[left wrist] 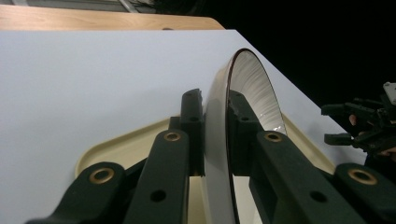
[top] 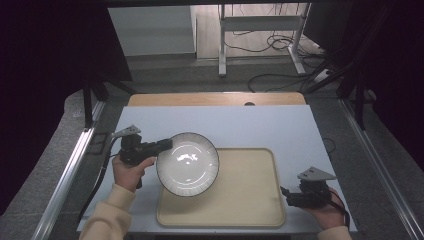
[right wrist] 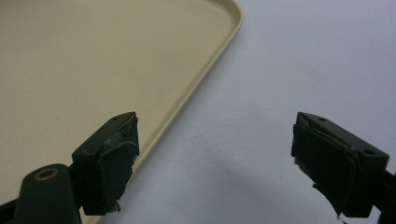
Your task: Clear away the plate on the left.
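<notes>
left tongs clamped on white plate's rim over beige tray; right tongs wide apart, empty

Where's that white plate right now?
The white plate is at the left of the high view, its rim clamped in the left gripper, over the left end of the beige tray.

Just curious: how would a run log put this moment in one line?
left gripper: shut on plate rim | plate: over tray | right gripper: open, idle
</notes>
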`<state>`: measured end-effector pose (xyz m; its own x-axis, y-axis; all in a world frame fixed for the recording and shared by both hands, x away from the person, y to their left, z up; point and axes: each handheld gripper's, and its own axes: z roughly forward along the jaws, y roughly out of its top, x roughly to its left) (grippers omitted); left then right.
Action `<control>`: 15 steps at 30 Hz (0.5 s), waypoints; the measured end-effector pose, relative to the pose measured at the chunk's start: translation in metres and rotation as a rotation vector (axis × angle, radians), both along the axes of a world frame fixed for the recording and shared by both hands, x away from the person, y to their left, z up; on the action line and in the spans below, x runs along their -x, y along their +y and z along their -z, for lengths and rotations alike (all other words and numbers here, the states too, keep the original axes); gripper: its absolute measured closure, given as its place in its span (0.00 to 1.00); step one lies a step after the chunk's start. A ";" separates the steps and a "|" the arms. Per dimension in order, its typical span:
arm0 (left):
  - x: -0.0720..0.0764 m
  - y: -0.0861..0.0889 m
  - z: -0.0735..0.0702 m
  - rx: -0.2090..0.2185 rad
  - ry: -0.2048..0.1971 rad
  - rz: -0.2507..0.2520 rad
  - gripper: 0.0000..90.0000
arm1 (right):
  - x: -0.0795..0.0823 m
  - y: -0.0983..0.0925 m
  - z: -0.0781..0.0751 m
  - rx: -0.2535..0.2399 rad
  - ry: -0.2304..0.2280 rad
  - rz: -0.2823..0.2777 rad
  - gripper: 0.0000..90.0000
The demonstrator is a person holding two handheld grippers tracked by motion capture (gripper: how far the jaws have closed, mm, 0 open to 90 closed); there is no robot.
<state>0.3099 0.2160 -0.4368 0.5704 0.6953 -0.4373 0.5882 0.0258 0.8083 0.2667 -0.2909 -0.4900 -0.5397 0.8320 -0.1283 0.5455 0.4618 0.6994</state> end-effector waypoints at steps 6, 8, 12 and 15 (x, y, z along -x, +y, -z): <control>-0.007 -0.014 0.007 0.010 0.021 0.025 0.89 | 0.000 0.000 -0.001 -0.004 -0.005 0.003 0.17; -0.009 -0.021 0.009 0.013 0.031 0.040 0.89 | 0.000 0.000 -0.001 -0.003 -0.008 0.002 0.17; -0.013 -0.032 0.012 0.024 0.043 0.065 0.89 | 0.000 -0.001 -0.001 -0.006 -0.007 0.003 0.17; -0.015 -0.041 0.014 0.032 0.052 0.079 0.89 | 0.000 -0.002 -0.002 -0.007 -0.011 0.006 0.17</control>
